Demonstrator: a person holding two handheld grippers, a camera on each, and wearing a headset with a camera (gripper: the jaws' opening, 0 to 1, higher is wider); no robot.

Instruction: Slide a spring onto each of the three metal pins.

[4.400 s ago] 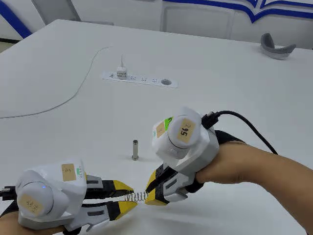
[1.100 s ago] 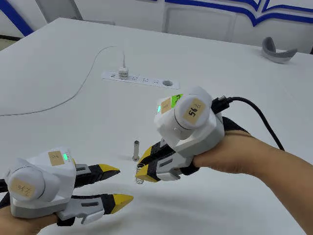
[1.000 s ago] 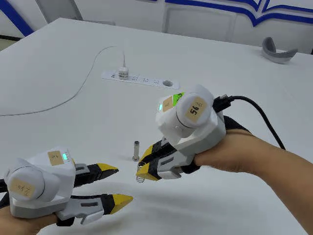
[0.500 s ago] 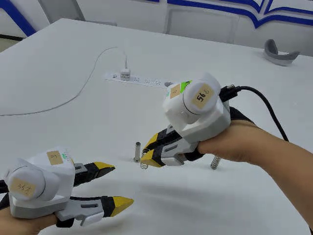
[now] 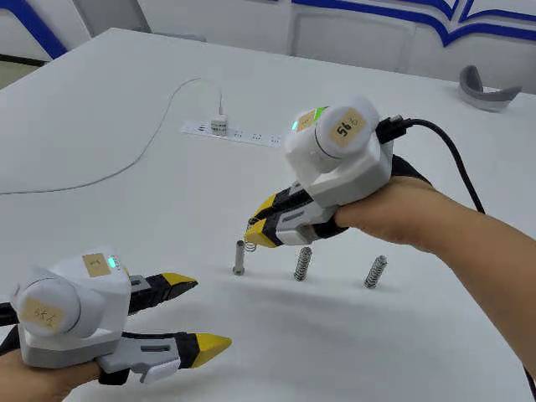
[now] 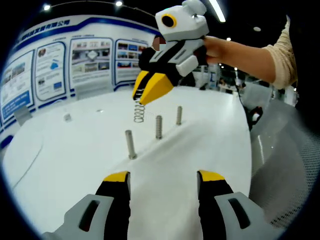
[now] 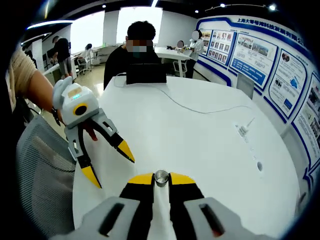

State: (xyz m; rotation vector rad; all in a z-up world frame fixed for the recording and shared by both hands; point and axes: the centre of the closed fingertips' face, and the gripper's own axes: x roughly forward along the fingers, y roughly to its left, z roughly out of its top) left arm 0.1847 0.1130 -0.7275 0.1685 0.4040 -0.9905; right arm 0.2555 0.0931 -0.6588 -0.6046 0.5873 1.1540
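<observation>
Right gripper (image 5: 254,238): fingers clenched on the spring (image 5: 249,246). They pinch it by the top coils, so the rest hangs free under the tips. Likely reason: the lower end stays open to drop over a pin. The right gripper view looks straight down the spring's bore (image 7: 161,178) between the shut yellow tips.

The spring hangs just beside the top of the bare pin (image 5: 239,257) and is not on it yet. In the left gripper view it sits a little above and to one side of that pin (image 6: 130,144). Cannot tell if they touch.

The second pin (image 5: 302,263) and third pin (image 5: 376,271) already wear springs. All three pins stand upright in a row on the bench (image 5: 126,100), well in from its edges, on the near side of the power strip (image 5: 230,131).

Left gripper (image 5: 199,310): fingers spread wide, empty, low toward the bench's near edge and pointing at the row. It looks parked clear of the work, leaving the right gripper room.

Judgement: this is the last of three, about two-thirds done. The next move needs the bore centred over the pin tip, then a straight drop, then release. Risk: the loose lower end hangs off-line, snags the tip or nudges the thin pin over.
</observation>
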